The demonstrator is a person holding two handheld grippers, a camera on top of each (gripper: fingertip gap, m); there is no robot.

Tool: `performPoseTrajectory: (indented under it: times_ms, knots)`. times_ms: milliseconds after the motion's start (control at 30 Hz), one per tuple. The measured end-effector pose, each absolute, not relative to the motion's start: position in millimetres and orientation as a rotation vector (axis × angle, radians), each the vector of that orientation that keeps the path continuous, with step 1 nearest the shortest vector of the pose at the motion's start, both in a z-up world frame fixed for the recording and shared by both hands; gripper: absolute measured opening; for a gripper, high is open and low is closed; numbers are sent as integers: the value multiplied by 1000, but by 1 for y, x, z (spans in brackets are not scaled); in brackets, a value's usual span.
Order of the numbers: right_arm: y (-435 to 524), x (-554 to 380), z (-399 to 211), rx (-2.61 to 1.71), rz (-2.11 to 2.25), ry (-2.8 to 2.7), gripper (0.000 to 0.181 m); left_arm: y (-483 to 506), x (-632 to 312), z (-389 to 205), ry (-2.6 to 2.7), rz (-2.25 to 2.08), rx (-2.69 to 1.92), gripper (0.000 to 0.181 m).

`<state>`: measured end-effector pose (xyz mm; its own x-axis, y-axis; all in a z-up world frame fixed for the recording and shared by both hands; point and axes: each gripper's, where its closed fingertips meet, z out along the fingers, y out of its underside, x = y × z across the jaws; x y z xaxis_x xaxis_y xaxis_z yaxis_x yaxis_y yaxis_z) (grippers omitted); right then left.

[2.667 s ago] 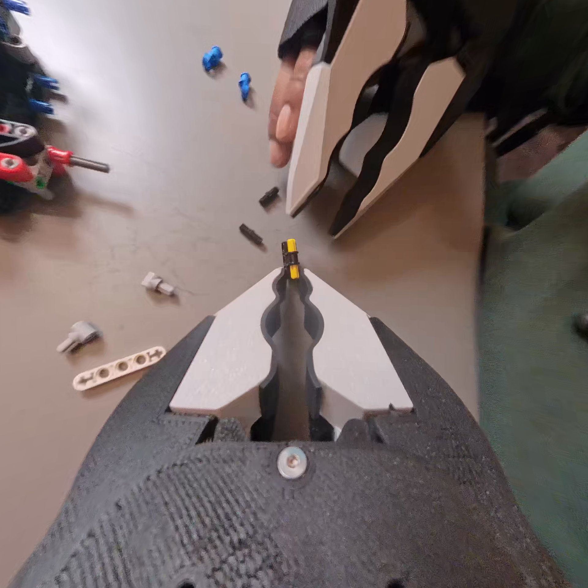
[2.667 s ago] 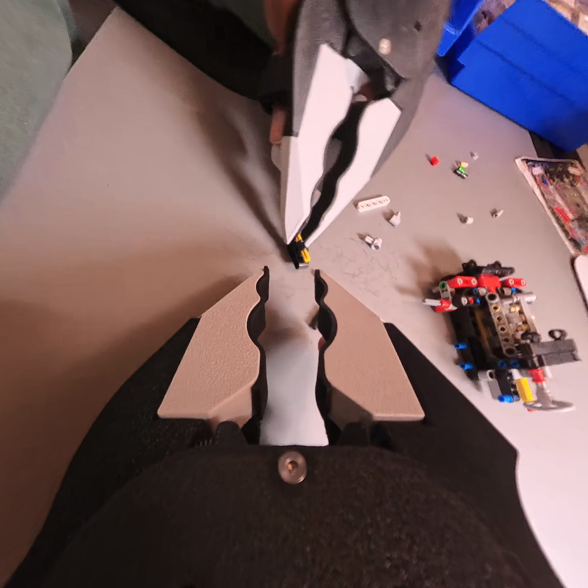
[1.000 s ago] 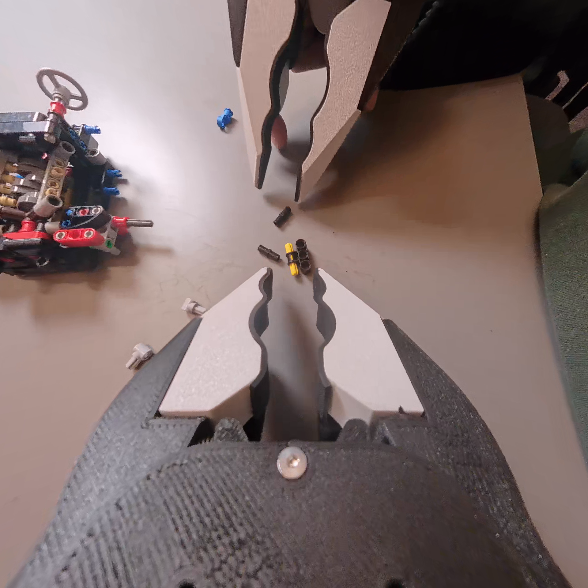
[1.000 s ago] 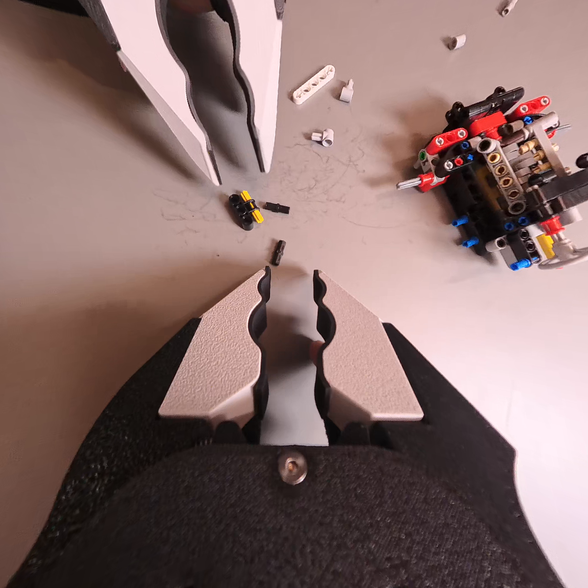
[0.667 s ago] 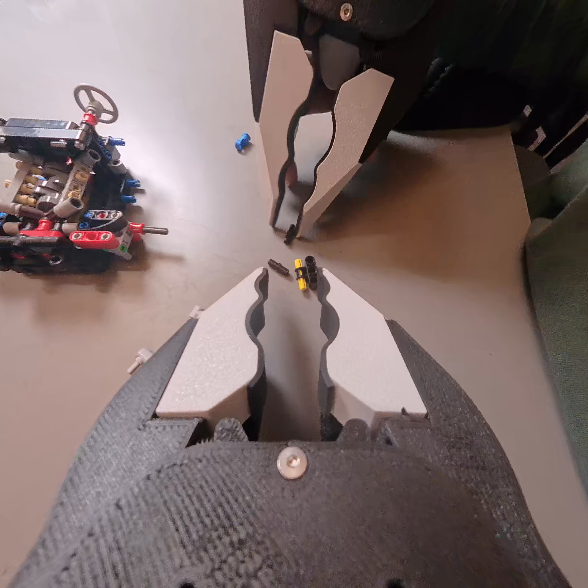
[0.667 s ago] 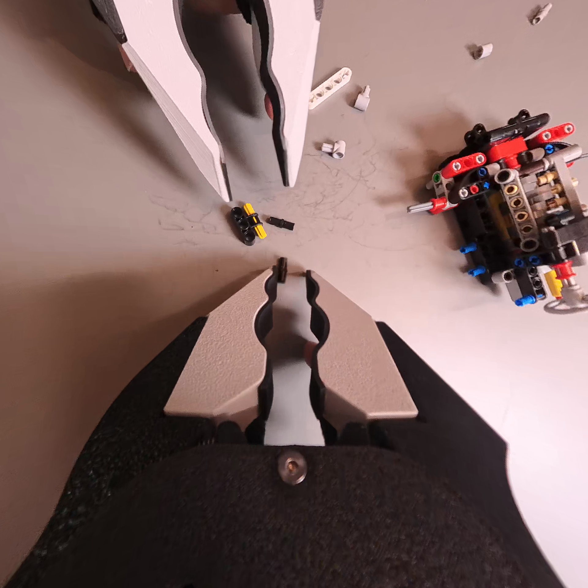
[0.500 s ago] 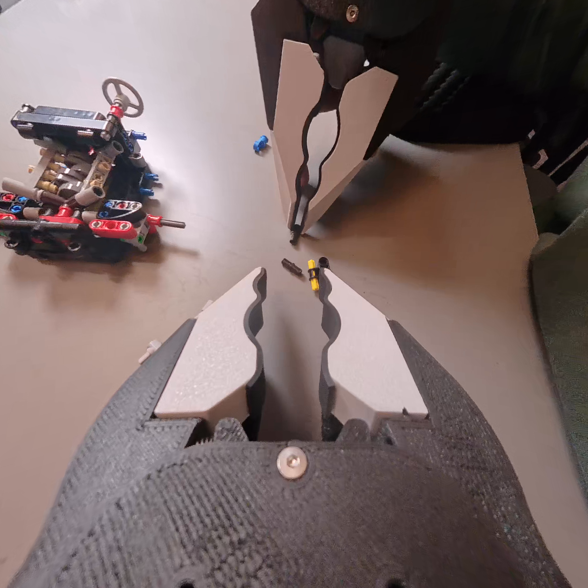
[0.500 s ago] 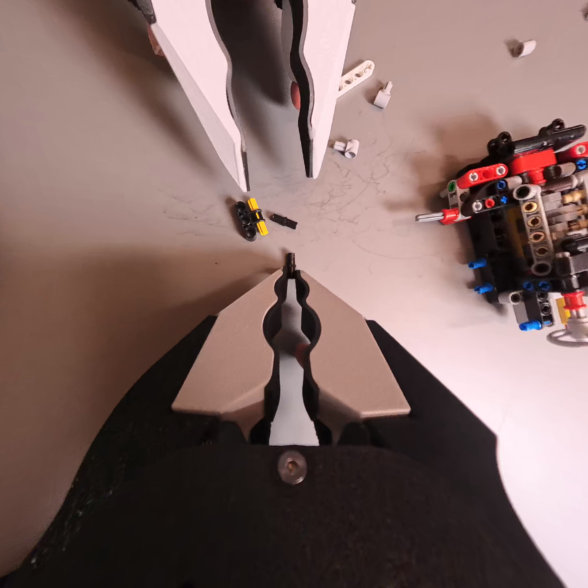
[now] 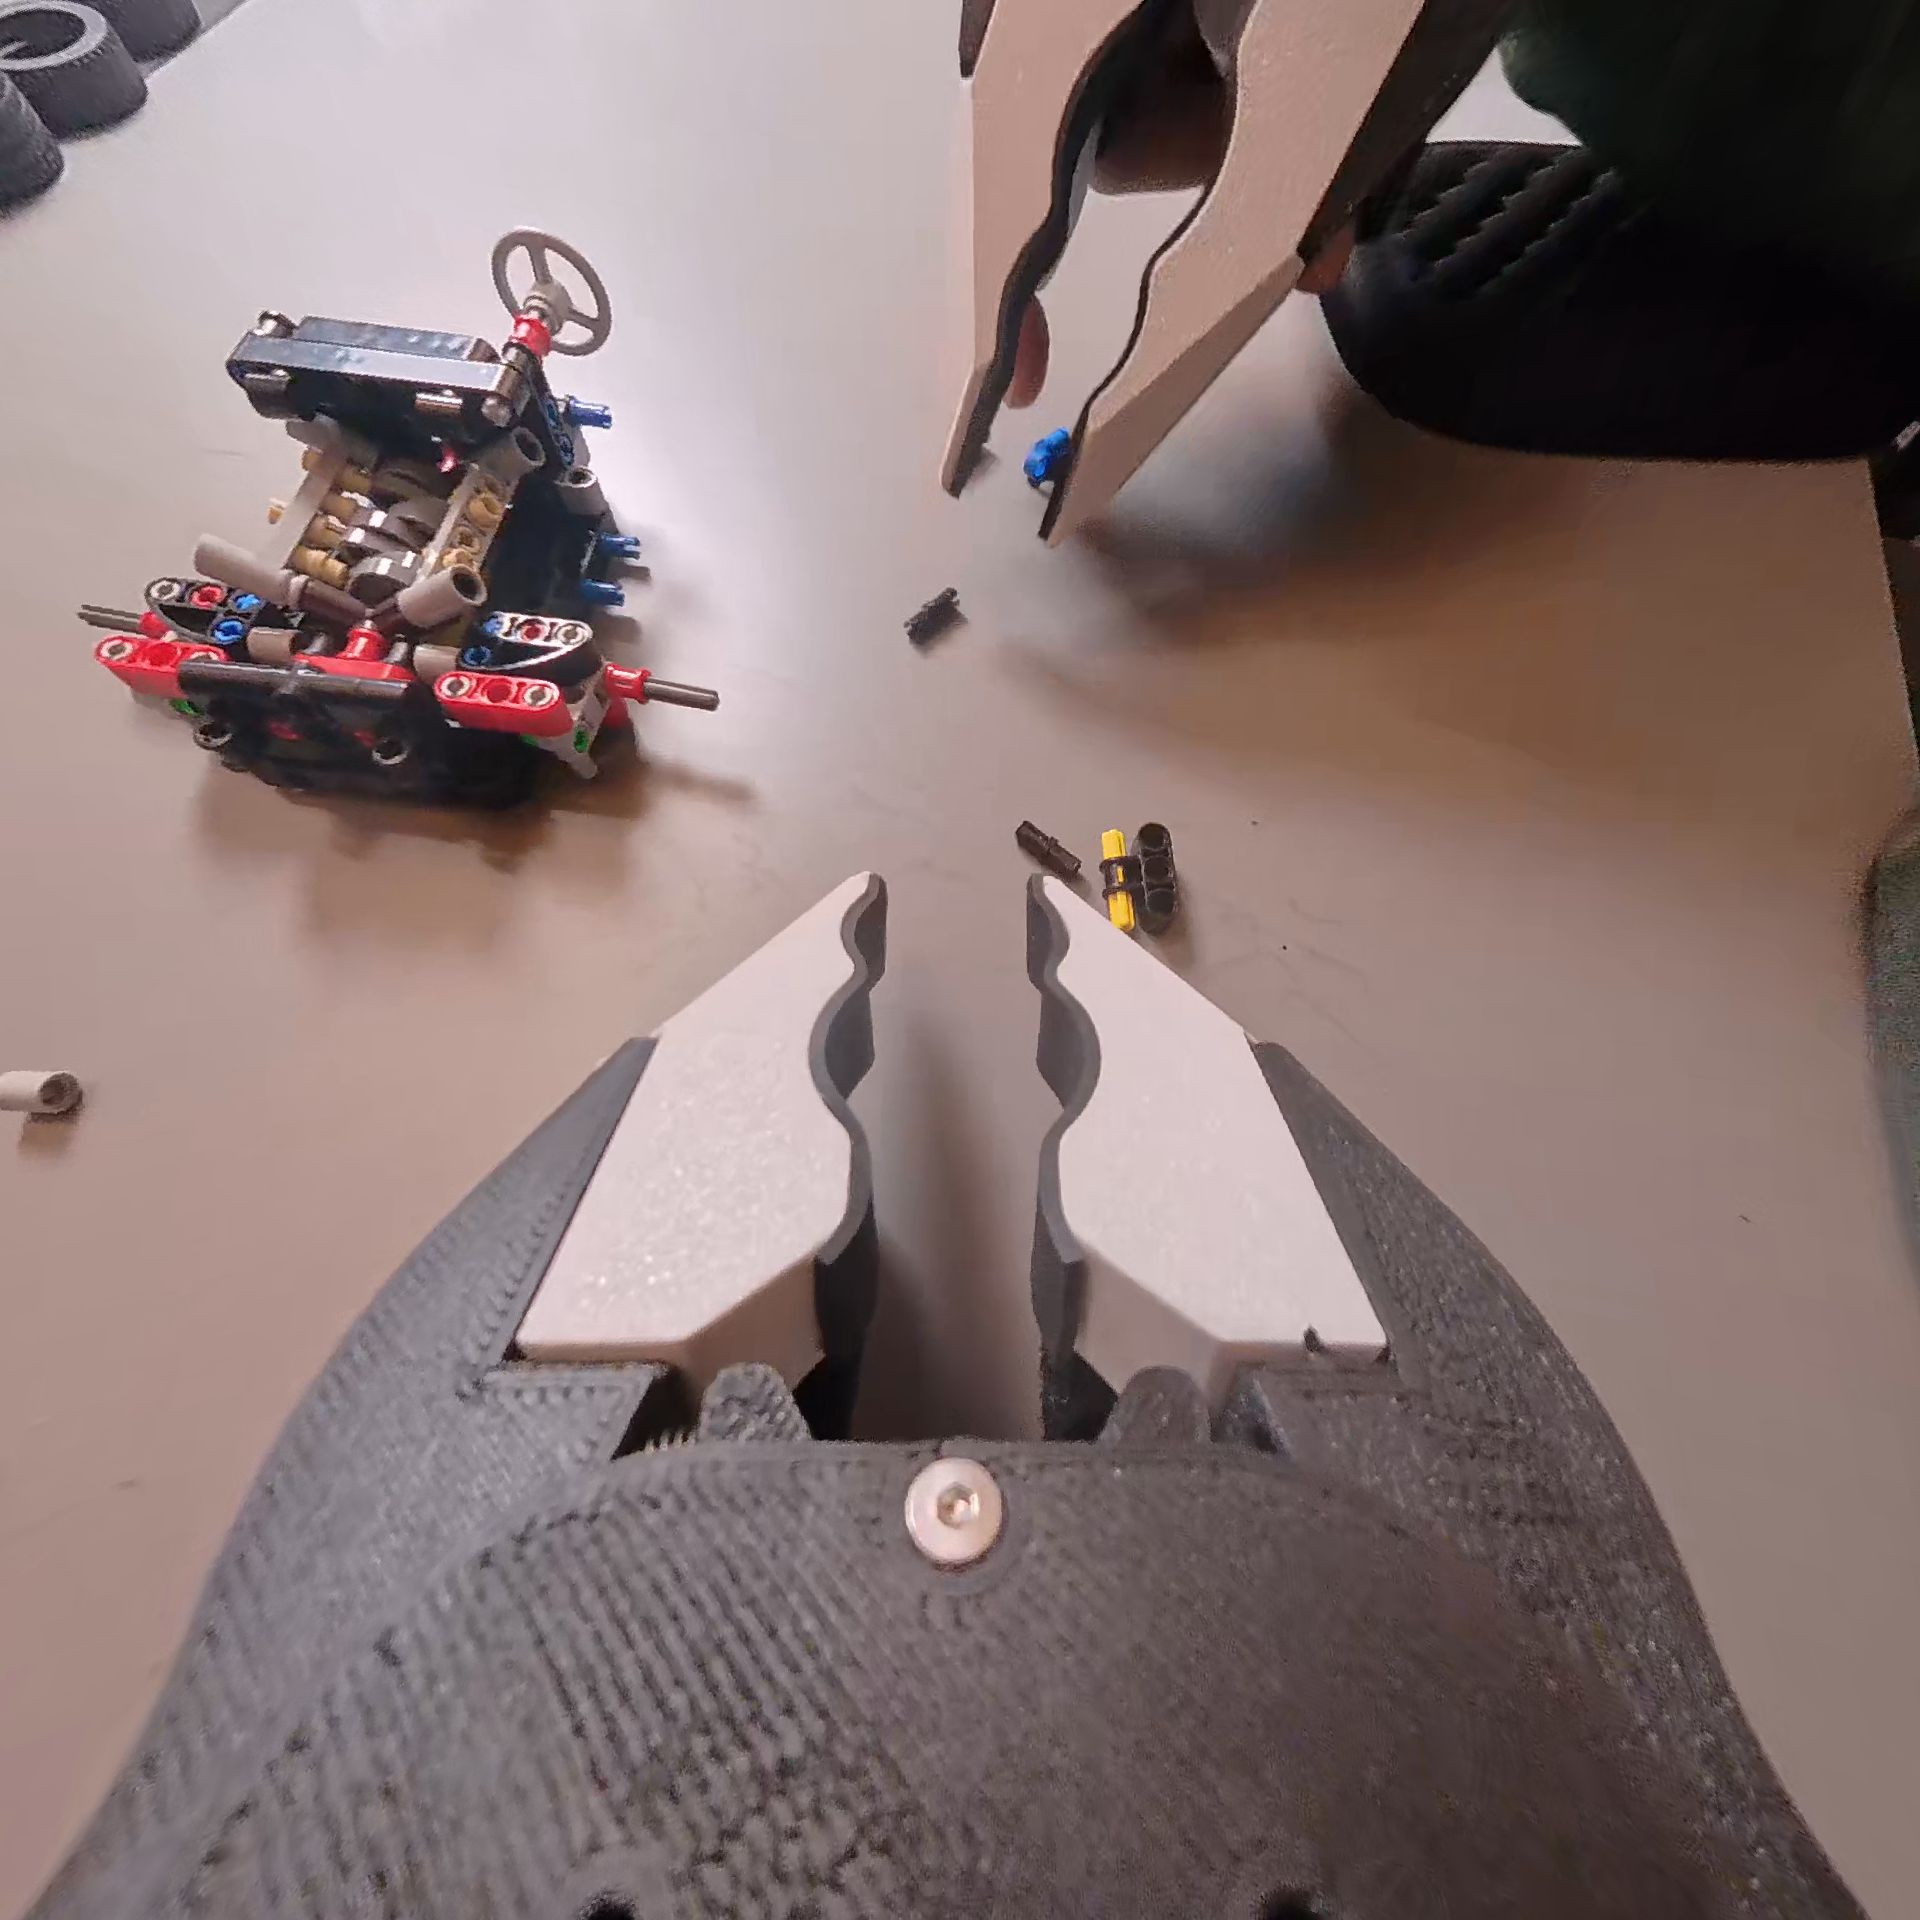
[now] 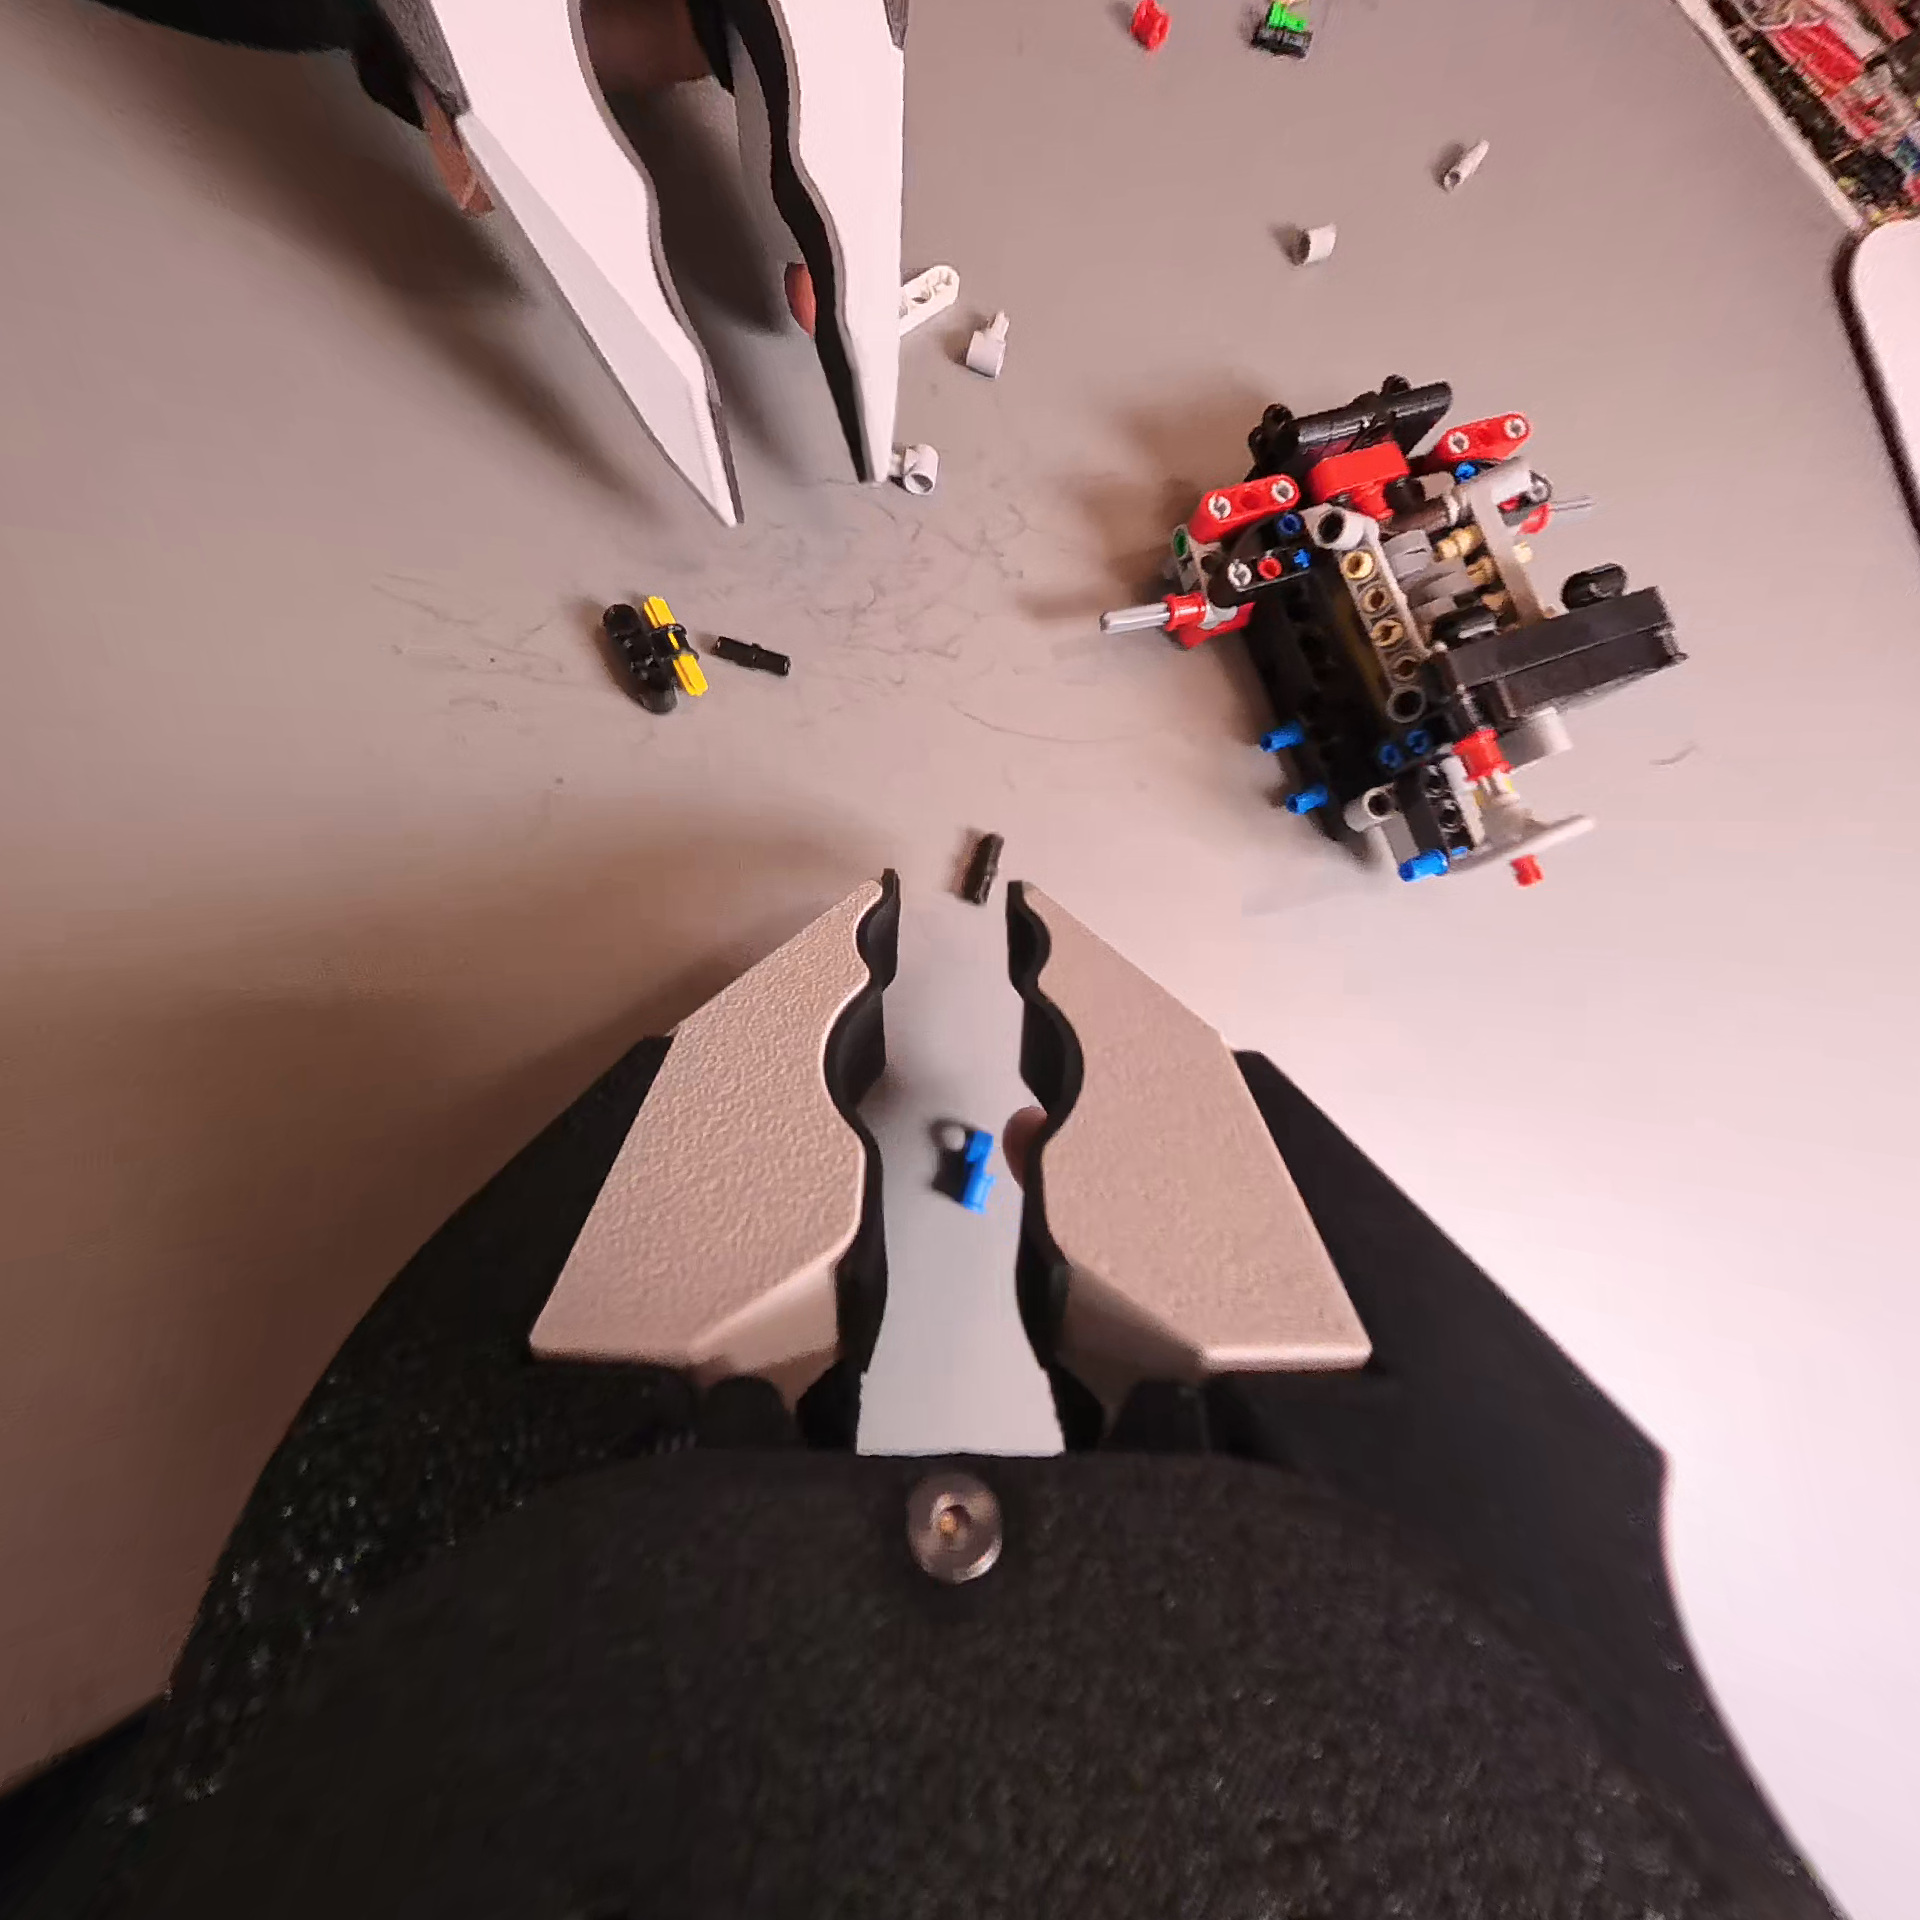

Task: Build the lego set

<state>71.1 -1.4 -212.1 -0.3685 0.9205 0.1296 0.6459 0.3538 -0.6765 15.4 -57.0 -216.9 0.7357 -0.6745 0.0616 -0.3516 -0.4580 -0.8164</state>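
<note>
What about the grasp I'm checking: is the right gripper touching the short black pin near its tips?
Apart. The left wrist view shows bare table between the short black pin and the open right gripper.

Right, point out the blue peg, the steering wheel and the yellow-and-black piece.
blue peg [image 10: 964, 1172], right wrist view, its middle.
steering wheel [image 9: 551, 292], left wrist view, its hub.
yellow-and-black piece [image 10: 655, 655], right wrist view, its black part.

R gripper [image 10: 954, 891] jaws apart, blk pin [image 10: 981, 867] just ahead, blue pin [image 10: 964, 1171] between.

Two black pins [image 10: 750, 656] [image 10: 981, 867], one blue pin [image 10: 966, 1171], one half-built model [image 10: 1392, 634].
</note>
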Motion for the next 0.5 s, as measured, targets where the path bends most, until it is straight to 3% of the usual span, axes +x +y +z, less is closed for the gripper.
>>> performPoseTrajectory:
  times_ms: [33,400,500]
  knots:
    - [1,75,-213,-1359,726,-2130,20,-58,17,-217,783,-492,-2084,23]
    - [47,110,-230,-1522,621,-2081,21,-56,17,-222,769,-501,-2099,18]
    - [48,103,-234,-1527,619,-2067,8,-56,17,-221,762,-509,-2096,17]
